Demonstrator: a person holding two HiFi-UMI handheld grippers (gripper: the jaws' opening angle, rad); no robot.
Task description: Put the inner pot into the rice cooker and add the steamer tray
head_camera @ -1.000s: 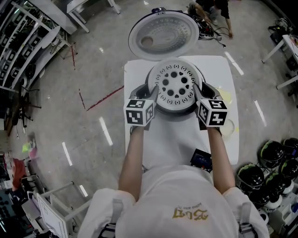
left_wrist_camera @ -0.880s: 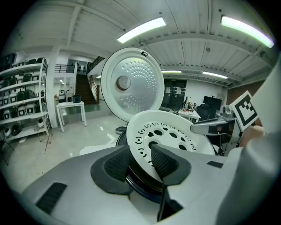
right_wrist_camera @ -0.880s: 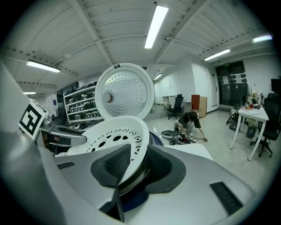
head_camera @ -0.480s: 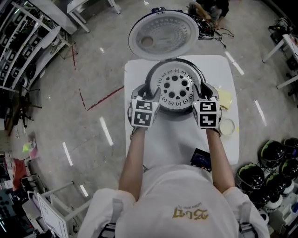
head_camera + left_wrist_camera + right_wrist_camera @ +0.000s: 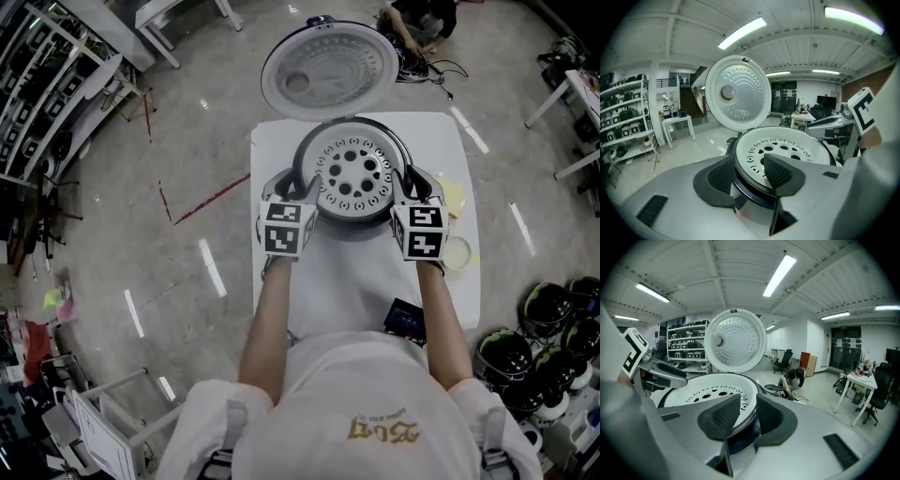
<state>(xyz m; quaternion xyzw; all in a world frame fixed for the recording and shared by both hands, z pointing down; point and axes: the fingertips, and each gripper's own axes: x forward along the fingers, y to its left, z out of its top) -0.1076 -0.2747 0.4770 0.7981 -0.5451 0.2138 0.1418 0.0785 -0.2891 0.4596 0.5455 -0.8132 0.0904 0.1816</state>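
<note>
The white perforated steamer tray (image 5: 352,173) sits level in the open rice cooker (image 5: 302,155), whose round lid (image 5: 330,70) stands tipped back behind it. The tray hides the inner pot. My left gripper (image 5: 302,190) straddles the tray's left rim. In the left gripper view the tray's rim (image 5: 787,147) passes between the gripper's (image 5: 750,173) spread pads with gaps on both sides, so it is open. My right gripper (image 5: 405,186) straddles the right rim. In the right gripper view its jaws are closing and the gripper (image 5: 747,414) pinches the tray's edge (image 5: 708,392).
The cooker stands on a small white table (image 5: 356,272). On the table lie a dark flat device (image 5: 405,321), a yellow pad (image 5: 455,197) and a pale round dish (image 5: 457,255). Several dark round appliances (image 5: 548,309) crowd the floor at right. A person (image 5: 422,19) crouches beyond the lid.
The tray has come down from just above the cooker and settled into it. Both grippers rolled slightly, and the left jaws have spread off the rim.
</note>
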